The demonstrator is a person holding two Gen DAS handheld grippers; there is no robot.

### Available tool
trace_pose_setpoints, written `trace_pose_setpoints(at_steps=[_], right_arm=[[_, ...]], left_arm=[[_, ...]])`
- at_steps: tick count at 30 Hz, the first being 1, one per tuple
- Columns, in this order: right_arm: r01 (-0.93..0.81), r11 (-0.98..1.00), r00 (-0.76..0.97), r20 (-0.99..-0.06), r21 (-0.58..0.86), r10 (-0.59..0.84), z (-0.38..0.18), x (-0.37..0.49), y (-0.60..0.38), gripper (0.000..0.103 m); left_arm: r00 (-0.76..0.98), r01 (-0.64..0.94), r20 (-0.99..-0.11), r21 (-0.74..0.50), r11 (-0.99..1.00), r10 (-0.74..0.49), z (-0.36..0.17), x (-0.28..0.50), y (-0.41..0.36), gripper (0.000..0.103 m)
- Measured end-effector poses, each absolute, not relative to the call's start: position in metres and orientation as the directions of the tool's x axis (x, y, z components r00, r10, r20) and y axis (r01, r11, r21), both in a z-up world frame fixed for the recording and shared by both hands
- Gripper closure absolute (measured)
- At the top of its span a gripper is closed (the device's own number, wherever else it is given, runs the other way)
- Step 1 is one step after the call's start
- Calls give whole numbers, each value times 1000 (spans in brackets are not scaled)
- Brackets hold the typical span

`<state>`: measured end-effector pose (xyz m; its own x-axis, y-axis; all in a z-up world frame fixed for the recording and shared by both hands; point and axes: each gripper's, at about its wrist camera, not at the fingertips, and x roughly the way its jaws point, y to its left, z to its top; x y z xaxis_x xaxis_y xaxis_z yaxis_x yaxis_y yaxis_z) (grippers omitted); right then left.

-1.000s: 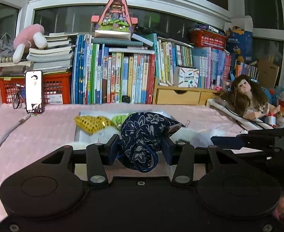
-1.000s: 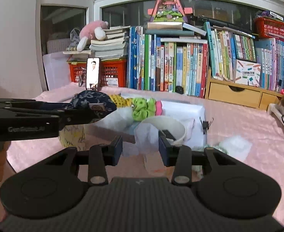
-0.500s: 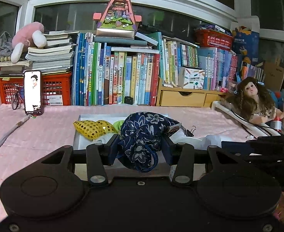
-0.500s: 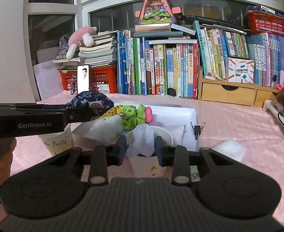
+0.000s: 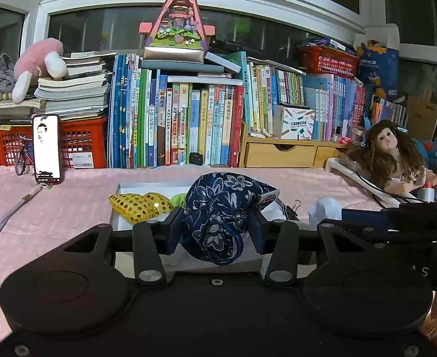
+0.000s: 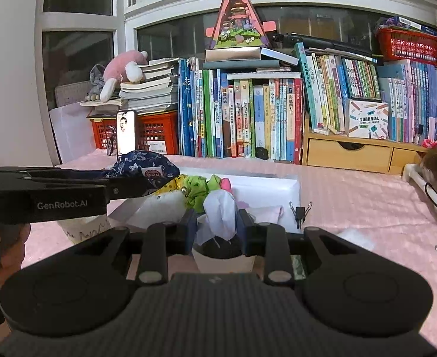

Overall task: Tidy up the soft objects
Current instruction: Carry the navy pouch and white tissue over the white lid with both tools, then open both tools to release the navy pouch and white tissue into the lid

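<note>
Since a second ago the right gripper (image 6: 215,226) has been closing in, and now it's pinching a white tissue (image 6: 221,215) sticking up out of a paper cup (image 6: 222,260). Meanwhile the left gripper (image 5: 215,227) is squeezing a dark blue flowery pouch (image 5: 222,205), partly open around it, holding it up over the white tray (image 6: 266,186) with the yellow sequin thing (image 5: 139,205) and green scrunchie (image 6: 199,189) sitting inside.

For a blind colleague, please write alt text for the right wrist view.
The right tongs pinch a white tissue over a paper cup. At left, the left tongs hold a navy floral pouch above a white tray on a pink tablecloth.
</note>
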<state>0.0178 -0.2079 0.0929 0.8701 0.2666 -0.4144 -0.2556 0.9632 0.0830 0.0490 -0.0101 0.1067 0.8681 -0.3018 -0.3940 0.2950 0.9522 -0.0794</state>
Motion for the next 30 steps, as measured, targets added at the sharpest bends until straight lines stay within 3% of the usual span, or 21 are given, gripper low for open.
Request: trace_pose_setpoints(at_steps=[20,30], right_arm=[[-204,975,857,-465,89,222,107,90,-221,69],[-161,974,794,-565,158,224,98,148,-242,69]], left_arm=[[857,261,-455,-23,965,-243,126,136,-53,59],[784,242,-581,-39,970,-218,110,202,-73,60]])
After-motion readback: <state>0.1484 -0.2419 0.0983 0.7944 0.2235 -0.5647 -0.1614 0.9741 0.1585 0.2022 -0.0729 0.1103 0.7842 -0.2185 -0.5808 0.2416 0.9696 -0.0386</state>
